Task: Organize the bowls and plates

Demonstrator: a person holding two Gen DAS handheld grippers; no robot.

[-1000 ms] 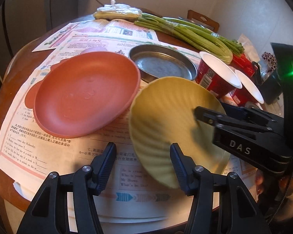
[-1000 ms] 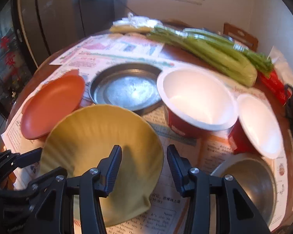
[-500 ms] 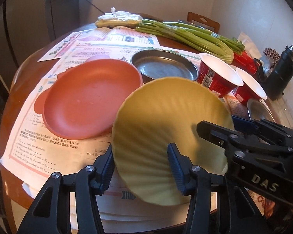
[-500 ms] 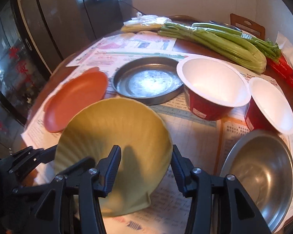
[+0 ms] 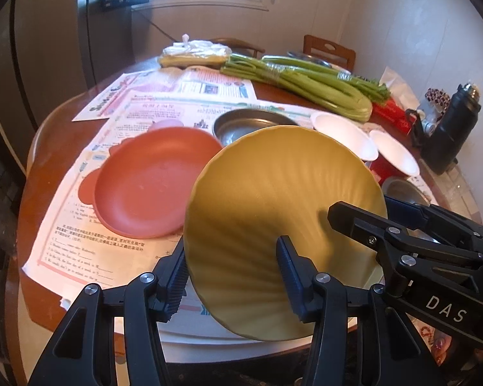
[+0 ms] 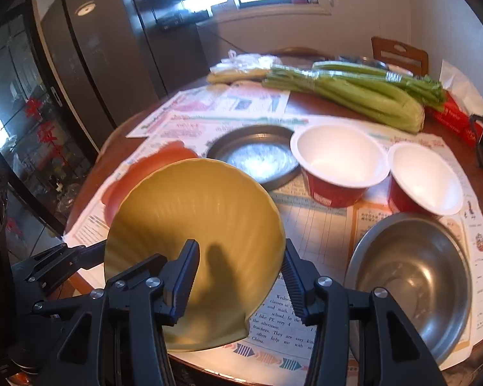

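A yellow ribbed plate [image 5: 283, 212] is tilted up above the table's near edge, held between both grippers. My left gripper [image 5: 232, 276] has its jaws astride the plate's near rim. My right gripper [image 6: 238, 276] is likewise astride the plate [image 6: 196, 231], one finger in front, one behind. An orange plate [image 5: 151, 180] lies flat at the left. A metal plate [image 5: 241, 122] lies behind it. Two red bowls with white insides [image 6: 338, 164] [image 6: 425, 180] and a steel bowl [image 6: 412, 276] stand at the right.
Printed paper sheets [image 5: 90, 241] cover the round wooden table [image 5: 32, 193]. A celery bundle [image 5: 306, 80], a bagged food packet [image 5: 193, 53] and a red box [image 6: 450, 115] lie at the back. A black bottle [image 5: 447, 135] stands far right.
The yellow plate has risen off the table and tipped more upright. Both grippers moved up and back with it, so the table looks farther away.
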